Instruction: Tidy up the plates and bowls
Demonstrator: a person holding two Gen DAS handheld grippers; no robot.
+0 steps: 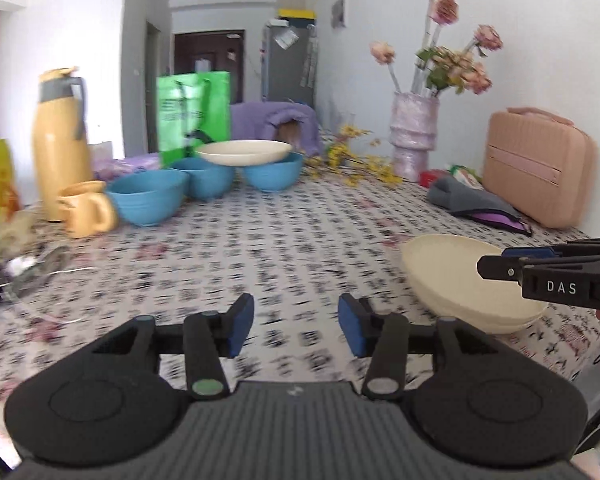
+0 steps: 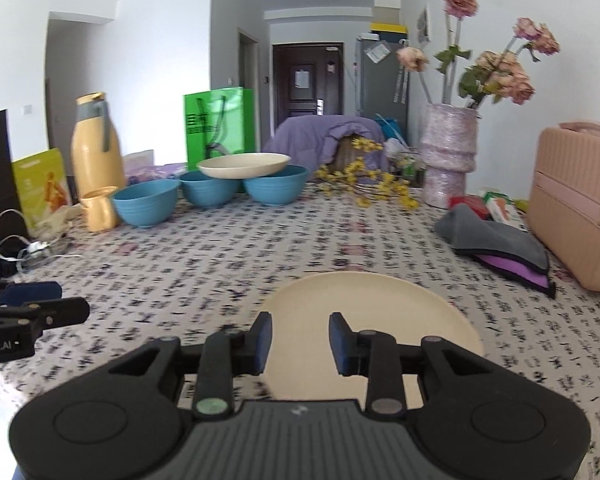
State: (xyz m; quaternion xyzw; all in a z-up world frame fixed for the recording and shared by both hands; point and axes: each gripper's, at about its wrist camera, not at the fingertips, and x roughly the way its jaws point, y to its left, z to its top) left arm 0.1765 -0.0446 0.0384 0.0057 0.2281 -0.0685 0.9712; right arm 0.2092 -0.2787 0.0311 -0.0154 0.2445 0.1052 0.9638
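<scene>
Plates numbered two: one cream plate (image 2: 370, 332) lower centre, another (image 2: 244, 165) atop three blue bowls (image 2: 146, 202) upper centre; both grippers (image 1: 296, 326) (image 2: 299, 344) gaped empty.

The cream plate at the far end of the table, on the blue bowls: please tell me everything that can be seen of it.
The far cream plate is round, shallow and plain, with a matte look, perhaps plastic or ceramic. It seems empty and lies nearly level, slightly tilted, bridging the rims of the middle blue bowl and the right blue bowl; a third blue bowl stands apart to the left. A green bag stands behind it. Neither tongs are near it.
</scene>
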